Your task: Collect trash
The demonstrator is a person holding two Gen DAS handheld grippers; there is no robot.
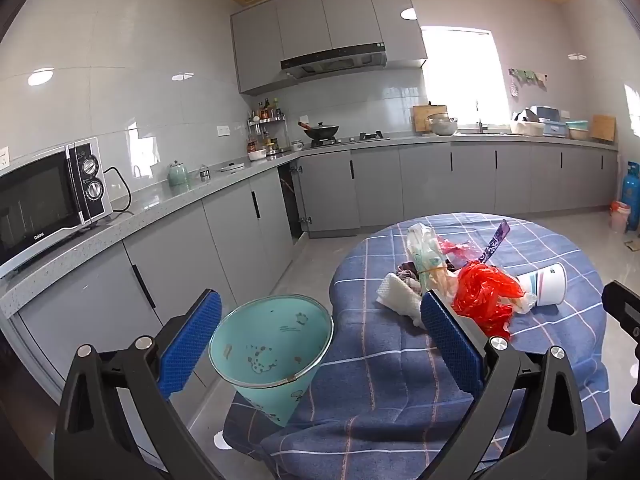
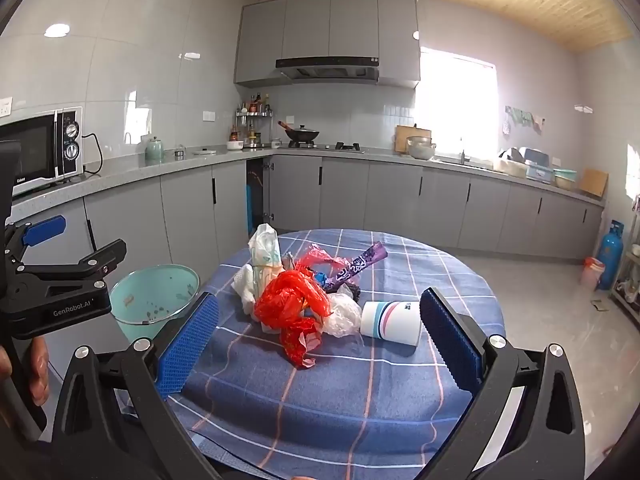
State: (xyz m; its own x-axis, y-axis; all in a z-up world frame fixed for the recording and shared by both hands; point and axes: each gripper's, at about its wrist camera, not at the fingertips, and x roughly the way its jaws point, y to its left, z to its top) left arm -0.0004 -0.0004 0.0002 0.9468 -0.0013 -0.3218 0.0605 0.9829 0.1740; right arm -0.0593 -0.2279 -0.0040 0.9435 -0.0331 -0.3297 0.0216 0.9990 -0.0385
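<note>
- The trash pile (image 2: pixel 304 300) lay on the round counter (image 2: pixel 360 400) under its blue checked cloth; nothing of it appeared to have been collected yet, for the teal bin (image 2: pixel 154 300) looked empty apart from marks on its inside
- The bin stood on the floor just left of the counter's edge, near the pile but apart from it
- In the pile, a crumpled red plastic bag (image 2: pixel 294 308) sat in front; a white paper cup (image 2: pixel 390 322) lay on its side just right of it; a purple wrapper (image 2: pixel 360 266) lay behind; a tied clear bag (image 2: pixel 264 256) stood at the pile's left
- The left gripper (image 1: pixel 320 344) hung over the bin and the counter's edge, jaws wide apart, holding nothing
- The right gripper (image 2: pixel 318 346) faced the pile, jaws wide apart and empty; the red bag and the cup showed between its fingers but untouched
- By my judgement every piece remained to be picked up and dropped in the bin
</note>
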